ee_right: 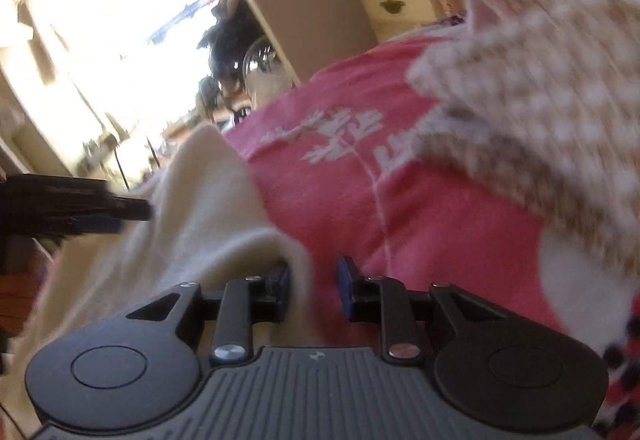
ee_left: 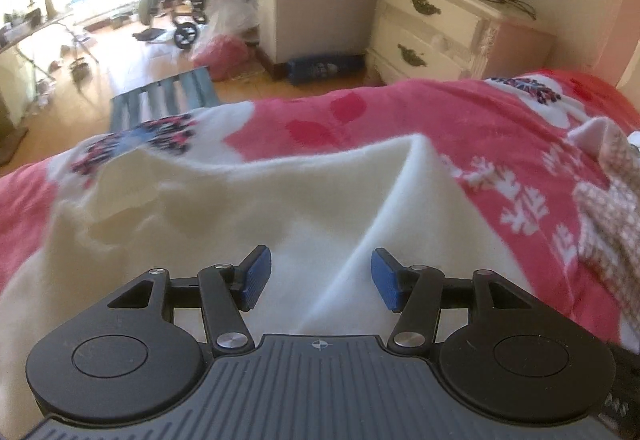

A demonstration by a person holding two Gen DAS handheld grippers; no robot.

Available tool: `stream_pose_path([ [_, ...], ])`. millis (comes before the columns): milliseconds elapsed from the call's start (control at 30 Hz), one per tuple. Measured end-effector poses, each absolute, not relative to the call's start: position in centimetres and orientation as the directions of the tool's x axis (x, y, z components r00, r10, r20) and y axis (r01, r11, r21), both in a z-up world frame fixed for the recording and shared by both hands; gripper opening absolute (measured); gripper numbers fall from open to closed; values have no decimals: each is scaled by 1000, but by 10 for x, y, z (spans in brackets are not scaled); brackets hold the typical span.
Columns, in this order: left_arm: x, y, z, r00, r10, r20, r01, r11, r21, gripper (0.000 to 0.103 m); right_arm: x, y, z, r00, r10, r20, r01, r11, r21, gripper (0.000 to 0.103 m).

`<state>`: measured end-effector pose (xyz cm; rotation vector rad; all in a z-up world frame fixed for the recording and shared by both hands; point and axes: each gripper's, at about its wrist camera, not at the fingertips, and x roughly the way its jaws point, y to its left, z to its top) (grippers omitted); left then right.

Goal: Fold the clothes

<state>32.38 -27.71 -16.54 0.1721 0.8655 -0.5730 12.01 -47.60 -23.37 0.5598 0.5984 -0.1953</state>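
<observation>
Cream garment (ee_left: 224, 208) shows no readable label; left gripper (ee_left: 318, 274) and right gripper (ee_right: 313, 286) jaws parted, empty.

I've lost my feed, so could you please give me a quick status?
Left gripper open above the cream garment, holding nothing. Right gripper part open at its edge, grip unclear. Checked garment lies nearby on the pink blanket.

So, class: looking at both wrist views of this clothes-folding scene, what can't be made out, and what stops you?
- Cream garment: its type and full outline; near edge hidden by the left tongs, left wrist view.
- Checked garment: blurred, cut by the right edge, right wrist view.
- Right tongs: open, cream cloth between them; whether the pads touch it is unclear.
- Room beyond the bed: washed out by window glare, both views.
</observation>
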Motion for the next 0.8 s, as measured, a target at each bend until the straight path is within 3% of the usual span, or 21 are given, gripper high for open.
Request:
stream_pose_path([
  [67,331,-291,-172,509,-423,-750,560,824,-84,56,118,-475,-235,818,-16,-575,326,836,441,25],
  [300,355,-300,-193,624,-300,-721,401,915,-34,53,111,-472,-237,825,-16,-566,314,844,434,26],
  [400,349,-294,-181,618,-303,-725,415,909,-26,53,102,-465,-219,797,-18,-604,294,885,362,31],
  [467,346,-281,-166,609,-310,-730,424,905,-31,53,89,-454,-198,773,-35,-633,267,923,276,33],
  [600,335,-217,-114,641,-322,-697,421,907,-32,54,87,-442,-157,794,-16,-607,197,952,233,35],
  [700,325,-155,-66,672,-311,-672,392,919,-34,55,116,-434,-147,816,53,-575,142,947,289,33],
  [800,308,-88,-19,712,-254,-655,327,945,-11,56,165,-428,-169,786,99,-610,135,936,326,33],
])
